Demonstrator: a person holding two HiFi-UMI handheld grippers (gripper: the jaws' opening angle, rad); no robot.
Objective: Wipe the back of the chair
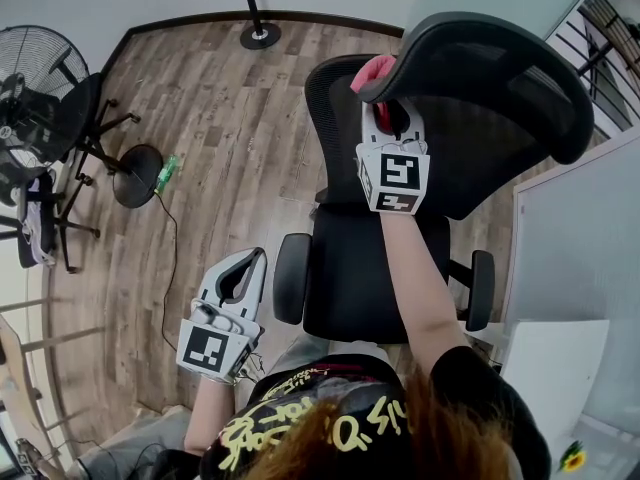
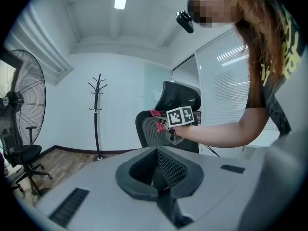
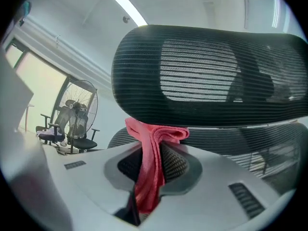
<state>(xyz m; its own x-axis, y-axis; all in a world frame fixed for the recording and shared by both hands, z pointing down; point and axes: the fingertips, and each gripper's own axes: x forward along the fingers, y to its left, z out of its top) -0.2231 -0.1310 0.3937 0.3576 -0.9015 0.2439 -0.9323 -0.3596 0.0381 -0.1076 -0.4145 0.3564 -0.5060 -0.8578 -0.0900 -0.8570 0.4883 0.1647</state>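
A black mesh office chair (image 1: 372, 268) stands in front of me, its backrest (image 1: 335, 118) facing me and its curved headrest (image 1: 500, 68) on top. My right gripper (image 1: 385, 118) is raised to the top of the backrest, just under the headrest, and is shut on a folded red cloth (image 1: 373, 71). In the right gripper view the cloth (image 3: 150, 153) sticks up between the jaws, close below the headrest (image 3: 211, 76). My left gripper (image 1: 252, 258) hangs low to the left of the seat, shut and empty, pointing toward the chair (image 2: 149, 129).
A standing fan (image 1: 35, 78) and a small black chair (image 1: 135, 173) are at the left. A green object (image 1: 168, 171) lies on the wood floor beside a cable. A coat stand's base (image 1: 260, 35) sits behind the chair. A white desk and partition (image 1: 580, 258) close off the right.
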